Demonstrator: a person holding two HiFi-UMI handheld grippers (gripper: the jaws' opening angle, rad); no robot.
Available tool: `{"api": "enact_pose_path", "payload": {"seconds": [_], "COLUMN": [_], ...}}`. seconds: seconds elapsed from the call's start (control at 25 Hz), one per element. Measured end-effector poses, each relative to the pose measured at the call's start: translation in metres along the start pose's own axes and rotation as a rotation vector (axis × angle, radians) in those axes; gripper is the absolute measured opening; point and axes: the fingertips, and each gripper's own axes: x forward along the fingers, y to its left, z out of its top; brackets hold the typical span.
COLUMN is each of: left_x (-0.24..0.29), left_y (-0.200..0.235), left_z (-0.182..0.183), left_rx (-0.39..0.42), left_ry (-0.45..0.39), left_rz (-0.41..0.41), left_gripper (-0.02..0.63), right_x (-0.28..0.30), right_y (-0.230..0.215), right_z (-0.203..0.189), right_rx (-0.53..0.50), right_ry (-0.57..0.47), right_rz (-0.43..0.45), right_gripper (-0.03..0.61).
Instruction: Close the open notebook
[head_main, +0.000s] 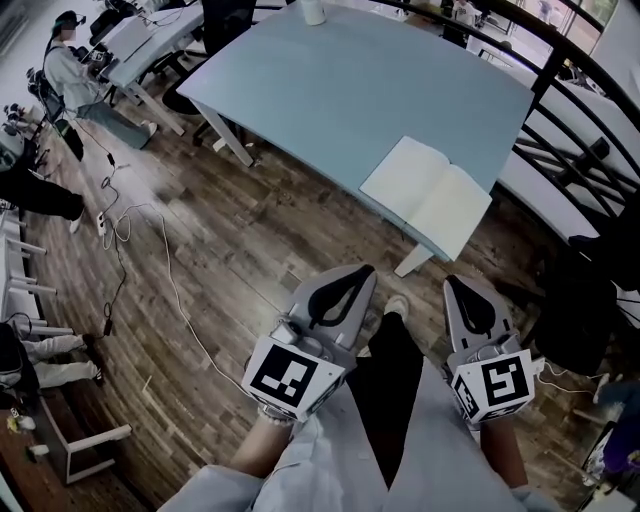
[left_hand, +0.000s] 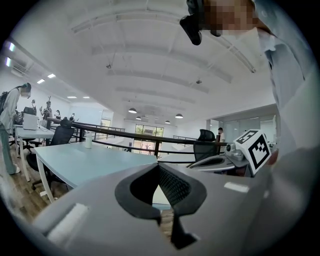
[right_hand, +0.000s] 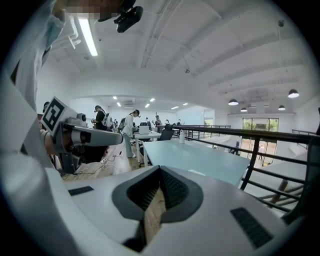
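Approach phase: open notebook not yet reached.
Both claws empty, jaws pressed together; left gripper & right gripper sit low, well short of the table. The notebook lies flat by the near corner. I'd slip one tip under an outer page edge, then fold it over the spine slowly.

My head view is evenly lit and mostly sharp, bending and darkening towards its corners; the table shows a soft sheen. Both gripper views are fisheye circles with black corners. There, strip lamps and far windows whiten the ceiling. The left gripper and right gripper look soft up close.
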Motion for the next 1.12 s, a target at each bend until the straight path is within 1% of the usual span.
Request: {"api": "enact_pose_path", "payload": {"seconds": [0.08,0.24,0.4,0.52,0.68,0.92,1.04,1.12], "left_x": [0.01,0.035,0.06,0.081,0.106,0.142,0.164,0.177], "left_y": [0.008,0.011,0.014,0.026,0.028,0.037,0.038,0.04], "left_z": [0.004,0.012,0.022,0.029,0.037,0.046,0.046,0.047], "left_rx": [0.01,-0.001,0.002,0.029,0.0,0.029,0.003,0.006], "left_ry": [-0.008,-0.015,0.001,0.005,0.019,-0.001,0.017,0.02], "left_rz": [0.009,-0.003,-0.009,0.001,-0.01,-0.004,-0.021,-0.018], "left_gripper": [0.003,0.003,0.003,0.003,0.003,0.003,0.003,0.003], "right_x": [0.009,0.025,0.04,0.053,0.065,0.077,0.086,0.089], "right_y": [-0.009,-0.029,-0.056,-0.083,-0.114,-0.142,-0.158,-0.173], "right_z": [0.003,0.003,0.005,0.009,0.014,0.014,0.014,0.012], "right_rx": [-0.001,-0.005,0.002,0.013,0.018,0.013,0.011,0.014], "right_ry": [-0.002,0.008,-0.001,-0.002,0.003,0.014,0.015,0.016], "right_rz": [0.007,0.018,0.007,-0.016,-0.029,-0.029,-0.033,-0.044], "right_gripper": [0.002,0.002,0.002,0.002,0.002,0.002,0.002,0.002]}}
